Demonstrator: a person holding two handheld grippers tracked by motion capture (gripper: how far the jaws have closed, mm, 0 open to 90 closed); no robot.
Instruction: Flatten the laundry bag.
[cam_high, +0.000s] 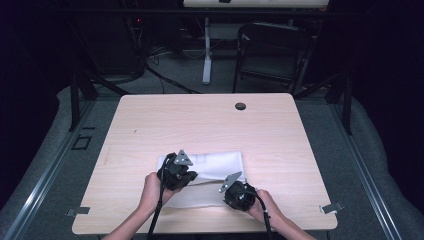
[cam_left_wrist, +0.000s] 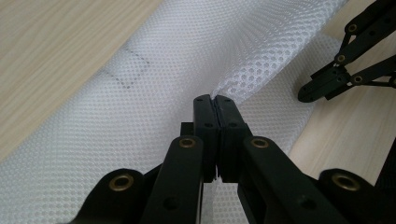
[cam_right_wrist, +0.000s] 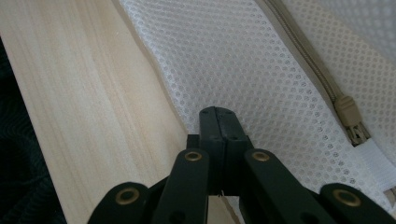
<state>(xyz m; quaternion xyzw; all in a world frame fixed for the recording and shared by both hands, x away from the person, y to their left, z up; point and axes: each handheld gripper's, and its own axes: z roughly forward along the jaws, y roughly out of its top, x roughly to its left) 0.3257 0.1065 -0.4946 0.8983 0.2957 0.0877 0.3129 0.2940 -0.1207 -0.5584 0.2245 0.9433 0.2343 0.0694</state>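
Fingers (cam_left_wrist: 205, 116) of the left gripper (cam_left_wrist: 215, 99) pinch a lifted fold of the white mesh bag (cam_high: 212, 165) lying on the table (cam_high: 200, 120), while the right gripper (cam_right_wrist: 218, 110) clamps its near edge, so lift both together, keeping the mesh taut

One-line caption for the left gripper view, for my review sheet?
Left gripper shut on a raised fold of the white mesh bag lying on the wooden table.

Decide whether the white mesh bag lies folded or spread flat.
Folded: the white mesh bag shows one layer doubled over another, its upper layer lifted in the high view.
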